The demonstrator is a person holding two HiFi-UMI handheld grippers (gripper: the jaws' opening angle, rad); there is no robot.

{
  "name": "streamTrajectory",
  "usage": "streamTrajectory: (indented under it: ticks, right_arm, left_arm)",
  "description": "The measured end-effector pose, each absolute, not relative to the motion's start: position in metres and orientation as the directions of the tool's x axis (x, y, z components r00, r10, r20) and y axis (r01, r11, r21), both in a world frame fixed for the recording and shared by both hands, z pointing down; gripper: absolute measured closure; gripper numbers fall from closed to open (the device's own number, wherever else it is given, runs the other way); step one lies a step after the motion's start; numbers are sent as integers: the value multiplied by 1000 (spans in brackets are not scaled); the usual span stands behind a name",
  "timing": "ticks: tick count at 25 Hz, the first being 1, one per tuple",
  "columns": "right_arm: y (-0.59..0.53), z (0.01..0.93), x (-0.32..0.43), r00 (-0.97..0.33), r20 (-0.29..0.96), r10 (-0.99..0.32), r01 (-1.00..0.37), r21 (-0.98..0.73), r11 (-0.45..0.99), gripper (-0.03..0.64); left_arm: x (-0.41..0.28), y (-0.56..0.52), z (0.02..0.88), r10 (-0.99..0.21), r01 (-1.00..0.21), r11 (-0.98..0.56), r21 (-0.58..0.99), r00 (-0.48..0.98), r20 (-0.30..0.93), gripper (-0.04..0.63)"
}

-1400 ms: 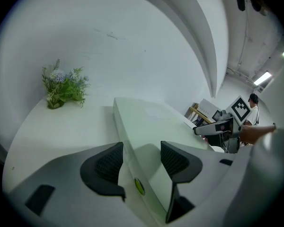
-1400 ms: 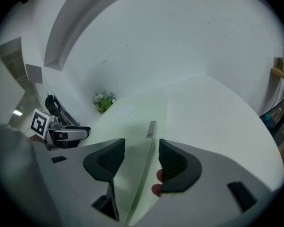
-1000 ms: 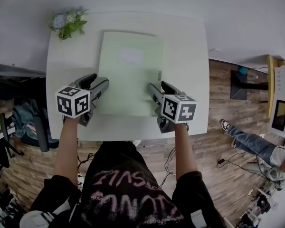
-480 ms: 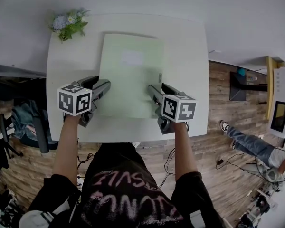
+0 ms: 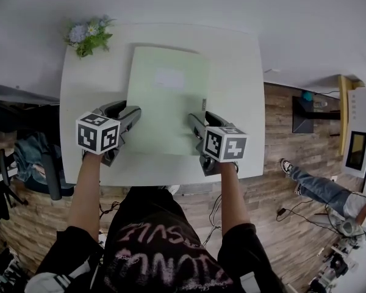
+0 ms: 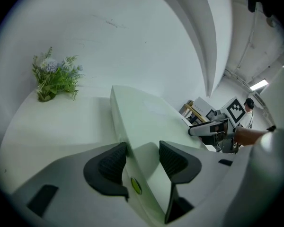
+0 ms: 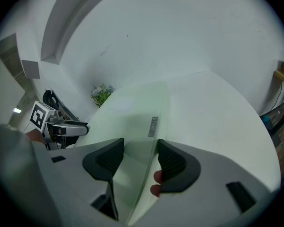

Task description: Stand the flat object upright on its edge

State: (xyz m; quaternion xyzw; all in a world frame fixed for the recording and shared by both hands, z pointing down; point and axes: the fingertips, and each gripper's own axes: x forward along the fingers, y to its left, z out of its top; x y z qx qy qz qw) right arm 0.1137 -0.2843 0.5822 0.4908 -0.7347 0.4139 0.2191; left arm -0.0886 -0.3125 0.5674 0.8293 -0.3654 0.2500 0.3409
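Note:
A pale green flat object (image 5: 165, 96) lies on the white table (image 5: 238, 72), with a white label near its far end. My left gripper (image 5: 129, 110) straddles its left edge near the front. In the left gripper view that edge (image 6: 146, 117) runs between the pads (image 6: 113, 162). The jaws have just been closing, and a gap still shows on the right side. My right gripper (image 5: 201, 116) straddles the right edge. In the right gripper view the thin edge (image 7: 154, 122) passes close to the right pad (image 7: 170, 162), with room on the left.
A small bunch of flowers (image 5: 88, 34) stands at the table's far left corner. A wall rises behind the table. A chair (image 5: 43, 163) is on the floor at the left. A person's leg (image 5: 317, 185) and a white device (image 5: 357, 133) are at the right.
The left gripper's jaws stand a little narrower around the object's left edge. Both hands and the flat object stay where they were.

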Motion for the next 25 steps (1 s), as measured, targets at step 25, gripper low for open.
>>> streamTrajectory:
  ticks: [25]
  right_arm:
    - [-334, 518, 115, -318, 557, -767, -948, -207, 242, 388]
  left_arm:
    - [-84, -369, 503, -616, -760, -625, 178, 620, 486, 365]
